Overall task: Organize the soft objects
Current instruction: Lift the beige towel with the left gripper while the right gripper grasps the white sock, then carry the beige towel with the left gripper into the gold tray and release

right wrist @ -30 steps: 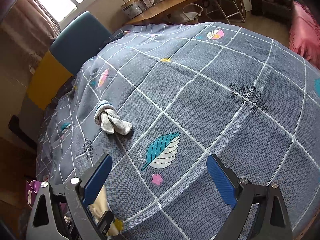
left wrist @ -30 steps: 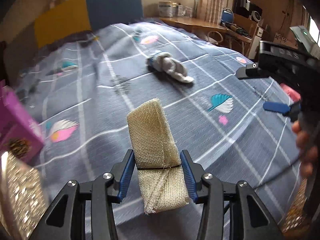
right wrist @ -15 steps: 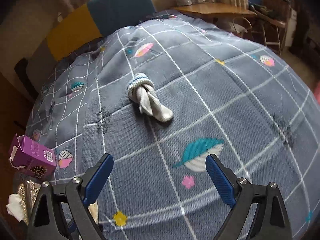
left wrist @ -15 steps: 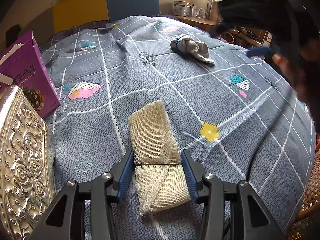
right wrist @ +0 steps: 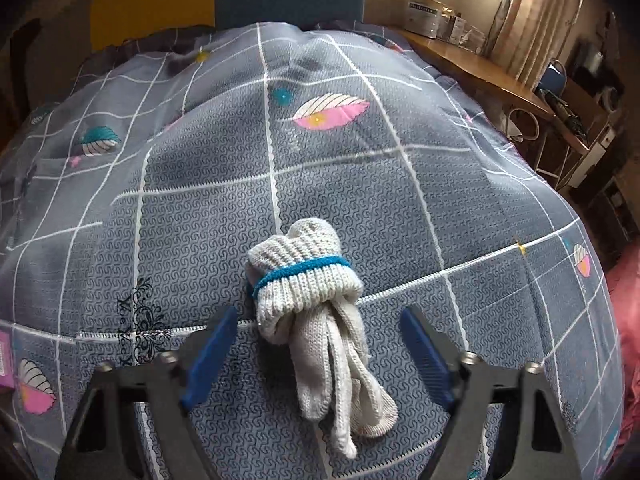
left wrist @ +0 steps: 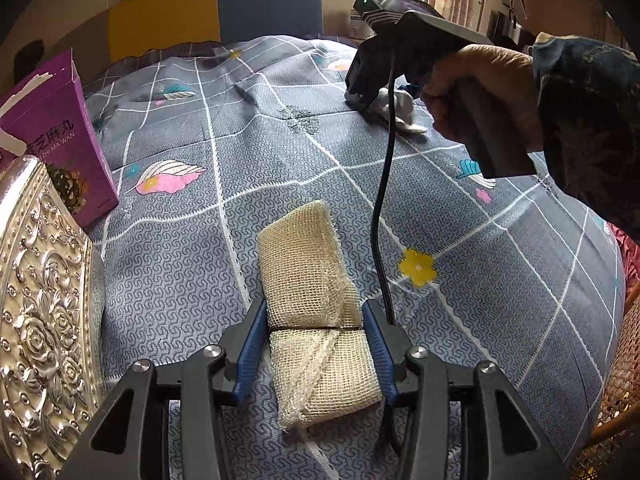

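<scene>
My left gripper [left wrist: 316, 320] is shut on a folded beige mesh cloth [left wrist: 308, 276], held low over the grey patterned bedspread [left wrist: 240, 160]. My right gripper [right wrist: 320, 340] is open, its blue pads on either side of a bundled pair of grey knit gloves with a blue band [right wrist: 312, 292] lying on the bedspread [right wrist: 360, 160]. In the left wrist view the right gripper's body [left wrist: 400, 52] and the hand holding it hover over the gloves [left wrist: 400, 108] at the far right.
A purple box [left wrist: 56, 136] and an embossed silver tin [left wrist: 40, 320] stand at the left. A blue and yellow headboard [left wrist: 216, 12] is at the far end. A wooden desk [right wrist: 480, 68] stands right of the bed. A black cable [left wrist: 380, 200] hangs from the right gripper.
My right gripper has moved forward and down to straddle the gloves. My left gripper has come down close to the bedspread, still holding the mesh cloth.
</scene>
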The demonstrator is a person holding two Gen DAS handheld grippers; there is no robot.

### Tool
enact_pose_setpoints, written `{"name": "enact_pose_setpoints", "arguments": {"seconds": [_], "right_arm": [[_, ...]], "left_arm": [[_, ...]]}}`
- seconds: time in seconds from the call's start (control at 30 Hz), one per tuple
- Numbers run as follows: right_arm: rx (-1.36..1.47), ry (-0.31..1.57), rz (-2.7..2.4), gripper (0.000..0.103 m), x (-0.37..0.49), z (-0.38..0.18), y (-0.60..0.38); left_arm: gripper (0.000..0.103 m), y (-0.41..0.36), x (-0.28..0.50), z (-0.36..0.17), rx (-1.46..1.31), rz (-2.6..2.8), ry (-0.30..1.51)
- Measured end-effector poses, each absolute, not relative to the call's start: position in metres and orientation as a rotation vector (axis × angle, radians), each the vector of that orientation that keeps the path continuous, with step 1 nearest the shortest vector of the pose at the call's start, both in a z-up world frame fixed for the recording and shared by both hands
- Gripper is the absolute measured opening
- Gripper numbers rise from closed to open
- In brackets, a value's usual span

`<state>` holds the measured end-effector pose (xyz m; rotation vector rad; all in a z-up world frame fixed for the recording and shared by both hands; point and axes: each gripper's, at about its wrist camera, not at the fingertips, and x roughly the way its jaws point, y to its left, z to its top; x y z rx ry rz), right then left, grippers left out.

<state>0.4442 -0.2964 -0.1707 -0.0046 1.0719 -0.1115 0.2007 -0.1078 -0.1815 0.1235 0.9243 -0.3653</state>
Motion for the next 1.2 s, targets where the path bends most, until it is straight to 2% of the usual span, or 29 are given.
{"name": "enact_pose_setpoints", "arguments": {"seconds": [0.17,0.33,0.57,0.8,1.03,1.2], "right_arm": [[0.035,1.020,-0.039,0.031,0.415,-0.145,-0.297],[0.133,1.102,0.054,0.032,0.360,-0.135,-0.299],[0.222,1.238,0.110,0.032,0.274,-0.169,-0.295],[0.275,1.238,0.109,0.034,0.269,-0.187,-0.299],[0.205,1.225,0.097,0.034,0.269,-0.184,-0.290],[0.185,1.224,0.099,0.034,0.270,-0.183,-0.288]], "left_arm": [[0.048,-0.109,0.200,-0.181,0.137,-0.358,0.914],[0.048,-0.110,0.198,-0.182,0.145,-0.355,0.907],[0.049,-0.115,0.197,-0.183,0.184,-0.336,0.897],[0.046,-0.121,0.199,-0.175,0.207,-0.319,0.925],[0.045,-0.132,0.206,-0.118,0.204,-0.352,0.872],[0.045,-0.142,0.254,-0.074,0.188,-0.380,0.900]]}}
